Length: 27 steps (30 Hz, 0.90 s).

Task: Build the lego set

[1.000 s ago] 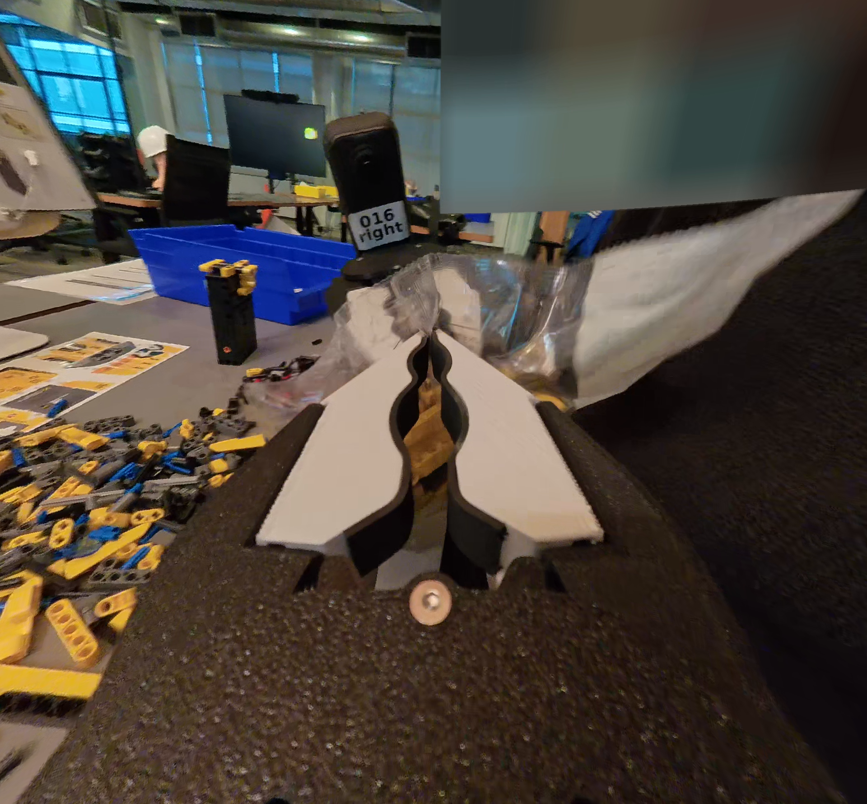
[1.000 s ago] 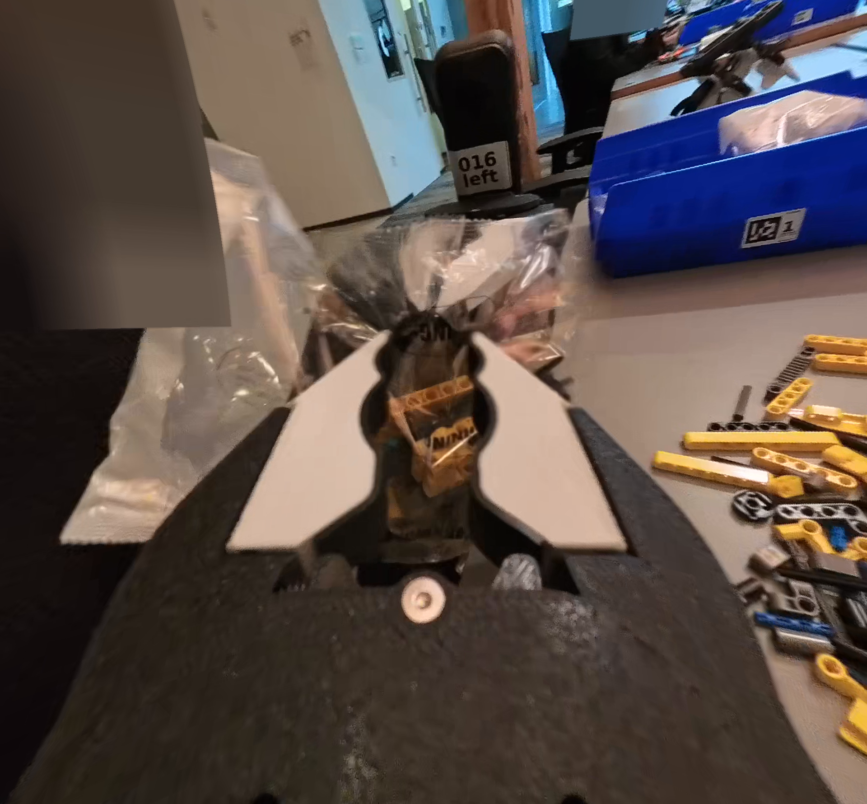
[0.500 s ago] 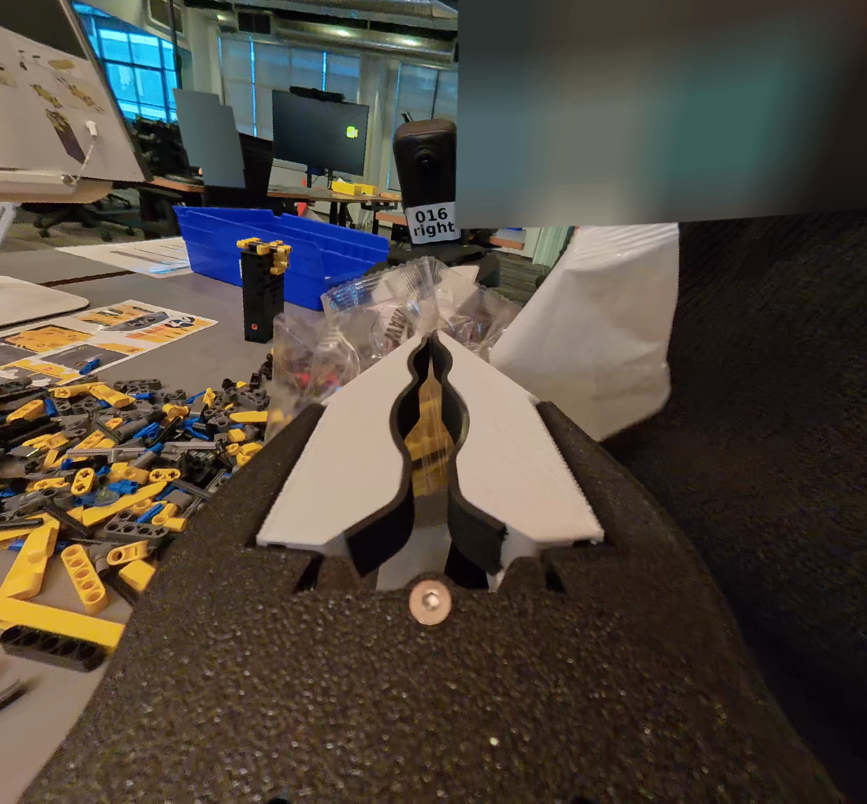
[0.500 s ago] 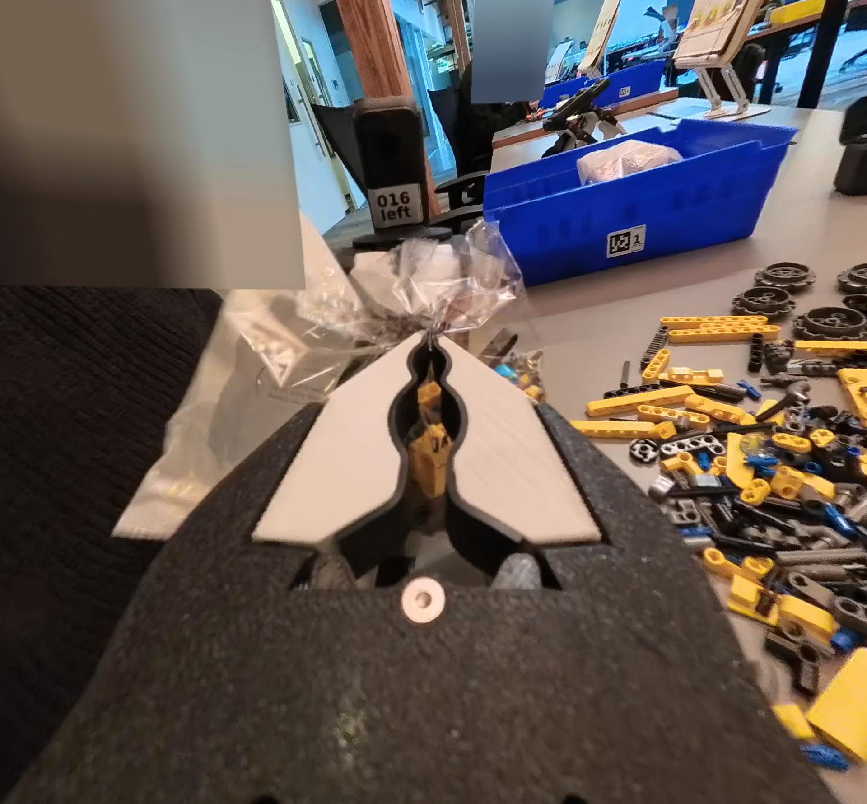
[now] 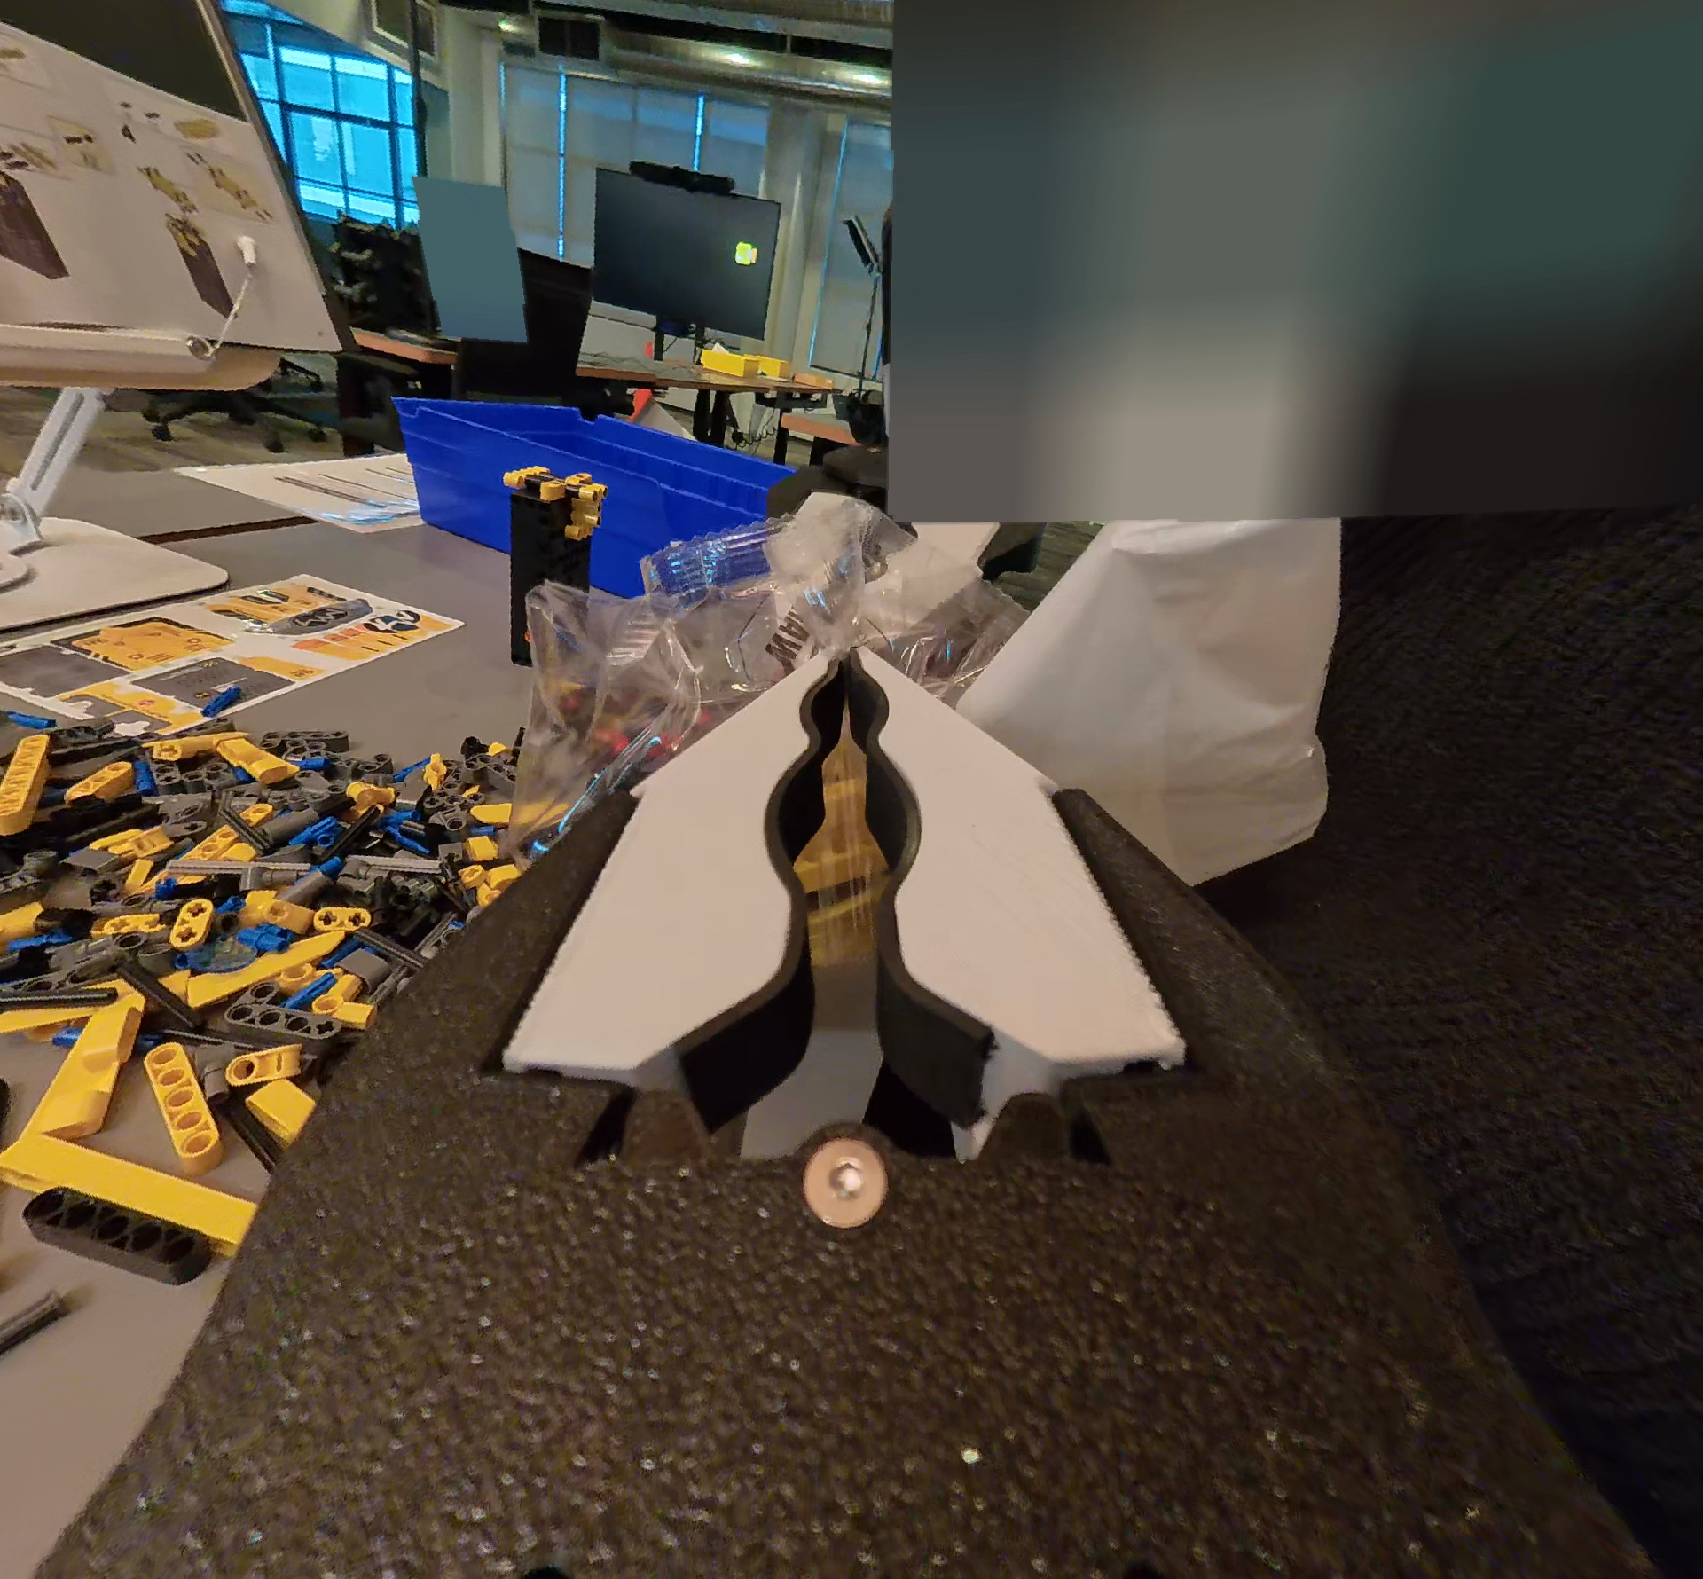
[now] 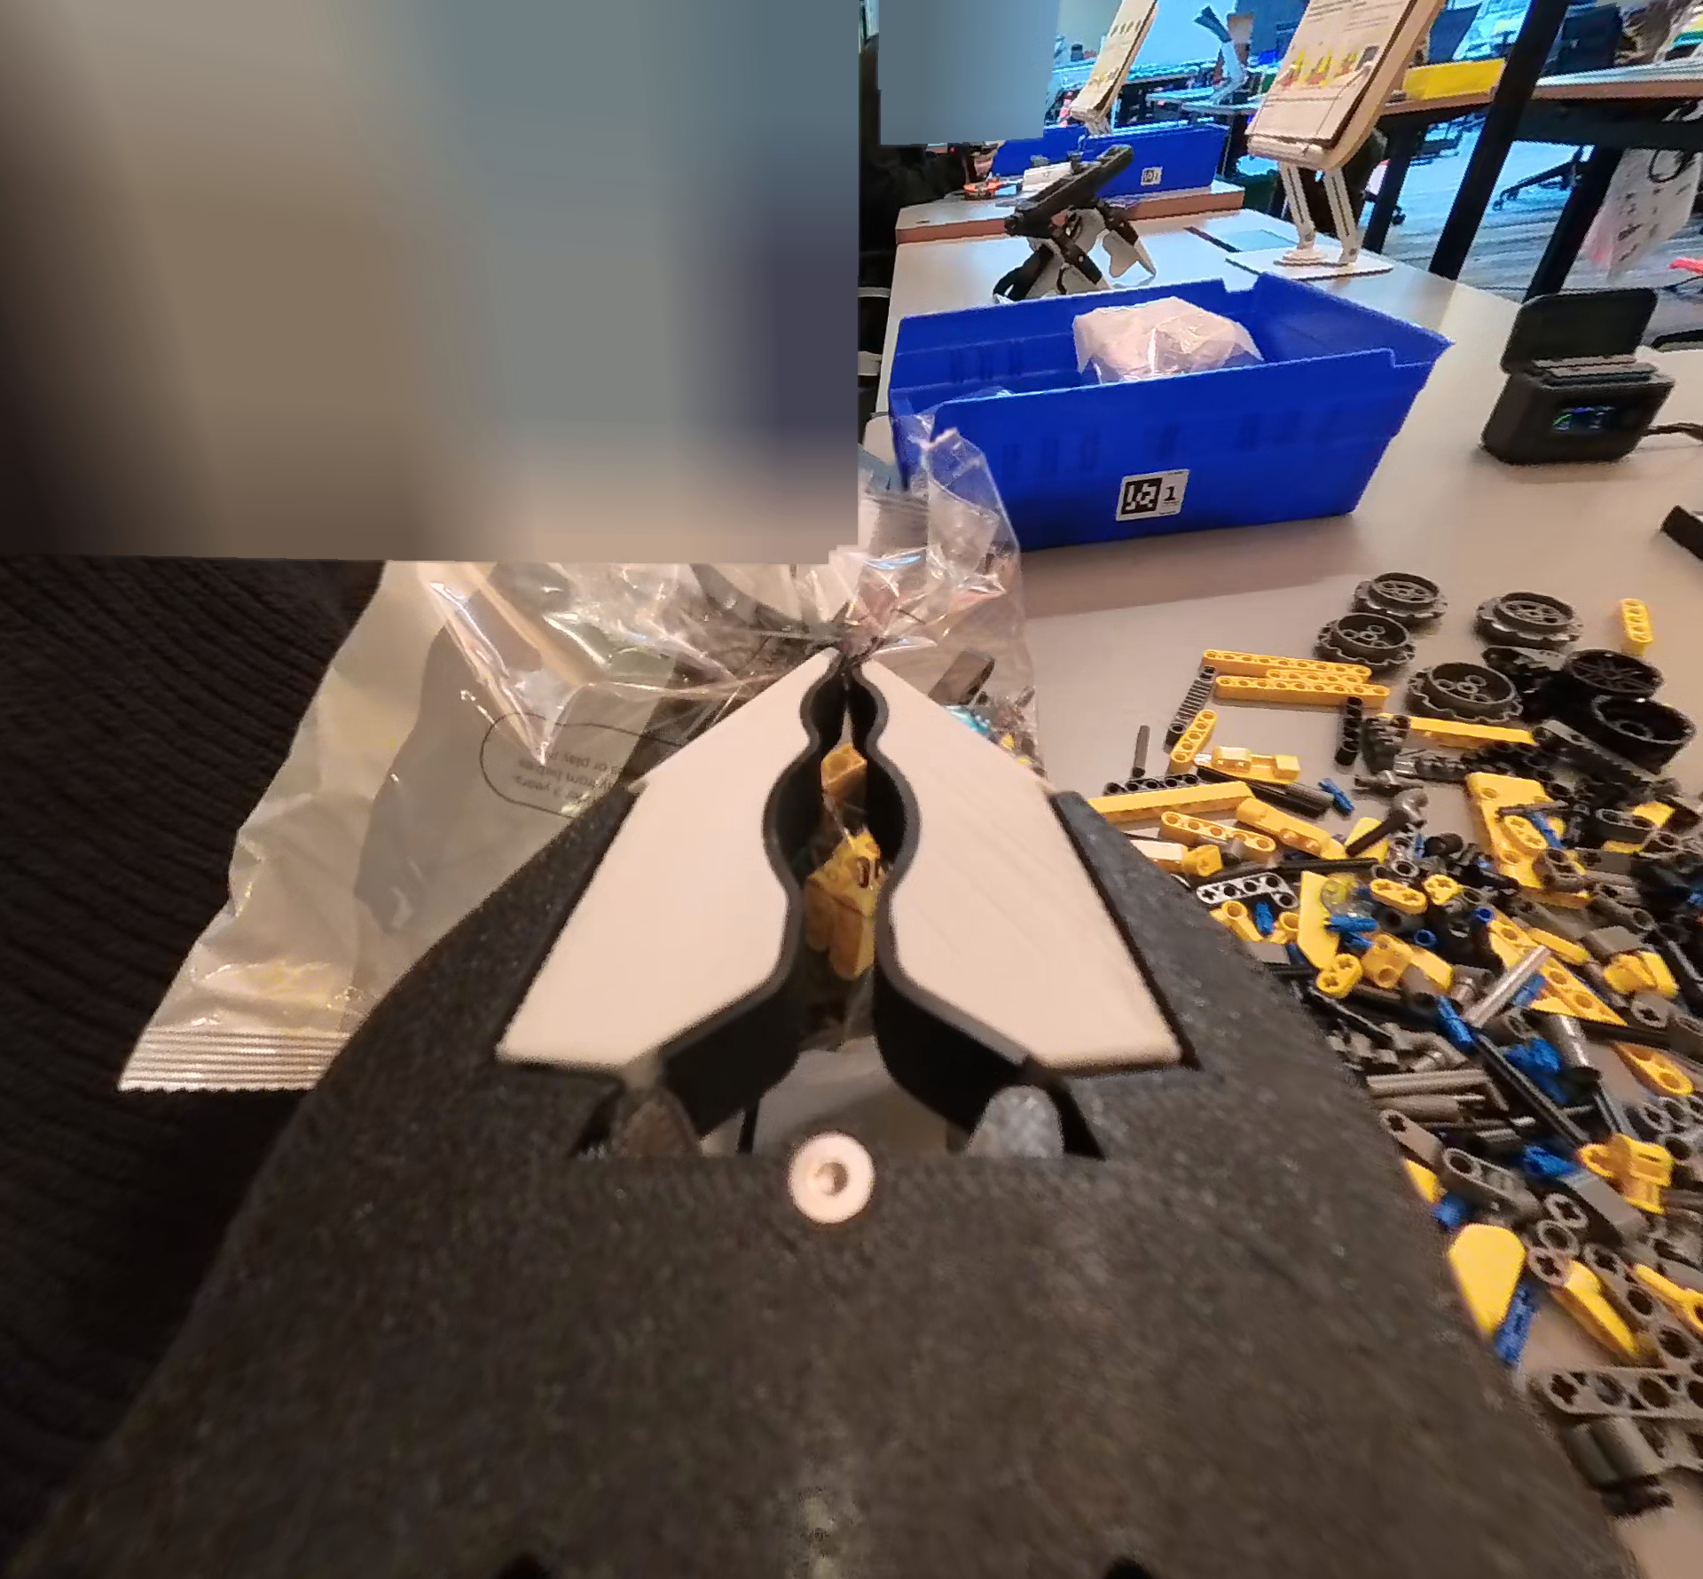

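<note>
1. Yellow, black, grey and blue plastic building pieces lie heaped loose on the grey worktop at the left, beside printed instruction sheets and a small black block tower with a yellow top.
2. Clenched on a crinkled clear plastic bag of small parts, the left hand-held gripper has its white fingers met at the tips, film bunched between them; yellow pieces show through the gap.
3. Just right of that bag stands a white opaque pouch, against a person's dark knitted garment.
4. In the right wrist view, the right hand-held gripper likewise pinches the clear film, jaws closed at the tips (whether both hold one bag I cannot tell for certain).
5. Further right sit a blue plastic bin holding a wrapped bundle, black toy wheels, and a small black case.
6. Beyond is an open office: desks, a dark monitor, tilted boards on stands, exposed ceiling ducts.
</note>
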Motion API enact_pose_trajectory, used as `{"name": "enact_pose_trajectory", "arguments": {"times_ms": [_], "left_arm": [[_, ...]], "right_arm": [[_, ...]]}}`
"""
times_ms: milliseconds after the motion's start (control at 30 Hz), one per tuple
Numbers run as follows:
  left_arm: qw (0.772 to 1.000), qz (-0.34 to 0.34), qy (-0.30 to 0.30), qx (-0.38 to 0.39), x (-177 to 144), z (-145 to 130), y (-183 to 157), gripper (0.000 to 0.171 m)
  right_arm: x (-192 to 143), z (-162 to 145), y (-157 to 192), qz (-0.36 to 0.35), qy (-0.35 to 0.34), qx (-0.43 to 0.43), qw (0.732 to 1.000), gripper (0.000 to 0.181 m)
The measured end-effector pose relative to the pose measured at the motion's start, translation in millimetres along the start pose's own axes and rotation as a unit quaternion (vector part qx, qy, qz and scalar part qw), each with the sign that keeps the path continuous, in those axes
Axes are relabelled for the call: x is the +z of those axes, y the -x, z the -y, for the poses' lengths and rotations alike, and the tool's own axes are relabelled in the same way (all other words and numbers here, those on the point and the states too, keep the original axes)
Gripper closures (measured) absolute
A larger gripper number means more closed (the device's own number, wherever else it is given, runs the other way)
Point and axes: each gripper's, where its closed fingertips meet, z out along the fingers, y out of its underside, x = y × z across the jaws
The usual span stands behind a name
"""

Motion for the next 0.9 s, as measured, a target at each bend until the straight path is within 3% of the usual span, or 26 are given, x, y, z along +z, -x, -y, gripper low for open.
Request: {"name": "enact_pose_trajectory", "arguments": {"times_ms": [833,900], "left_arm": [[0.999,0.029,-0.016,-0.015,0,-1,12,0.171],[0.998,0.057,-0.029,-0.014,-14,5,22,0.171]], "right_arm": [[-3,-3,-7,0.004,-0.003,0.027,1.000,0.181],[-24,2,-24,-0.022,-0.021,0.044,0.999,0.181]]}}
